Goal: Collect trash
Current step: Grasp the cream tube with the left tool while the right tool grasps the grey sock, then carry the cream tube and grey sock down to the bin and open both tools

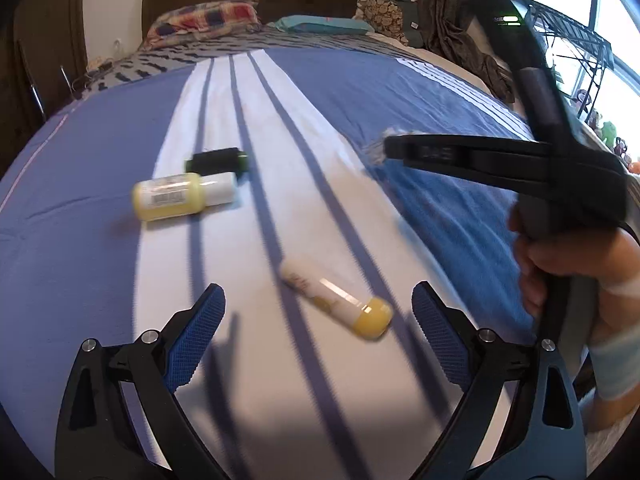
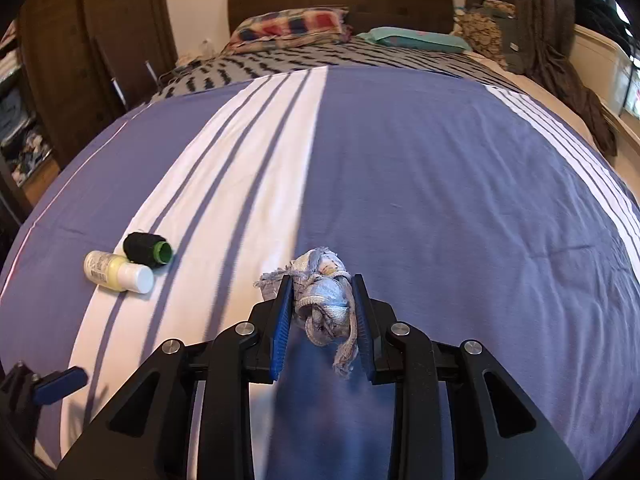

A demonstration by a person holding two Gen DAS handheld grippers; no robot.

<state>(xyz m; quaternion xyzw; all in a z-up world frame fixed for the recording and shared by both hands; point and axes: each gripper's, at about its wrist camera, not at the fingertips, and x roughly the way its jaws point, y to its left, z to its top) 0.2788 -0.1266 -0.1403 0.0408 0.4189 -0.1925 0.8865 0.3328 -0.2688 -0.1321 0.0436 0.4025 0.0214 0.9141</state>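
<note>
The right gripper [image 2: 322, 300] is closed on a crumpled rag [image 2: 324, 300]. The rag is grey-blue and frayed, and it sits squeezed between the two blue pads. A loose strip of it hangs down toward the camera. It is over the blue part of the bedsheet [image 2: 440, 200].

The left gripper [image 1: 318, 332] has its jaws wide apart, and nothing is held between them. Just ahead of it, a small tube with a yellow cap [image 1: 338, 300] lies on the white stripe of the sheet. The tube is near the right pad but not touching it.

Farther up the stripe lies a yellow bottle with a white cap [image 1: 182, 198]. A black spool with a green end [image 1: 218, 161] lies right beside it. Both are on their sides.

A hand [image 1: 560, 264] grips the handle of the right gripper at the edge of the left view.
</note>
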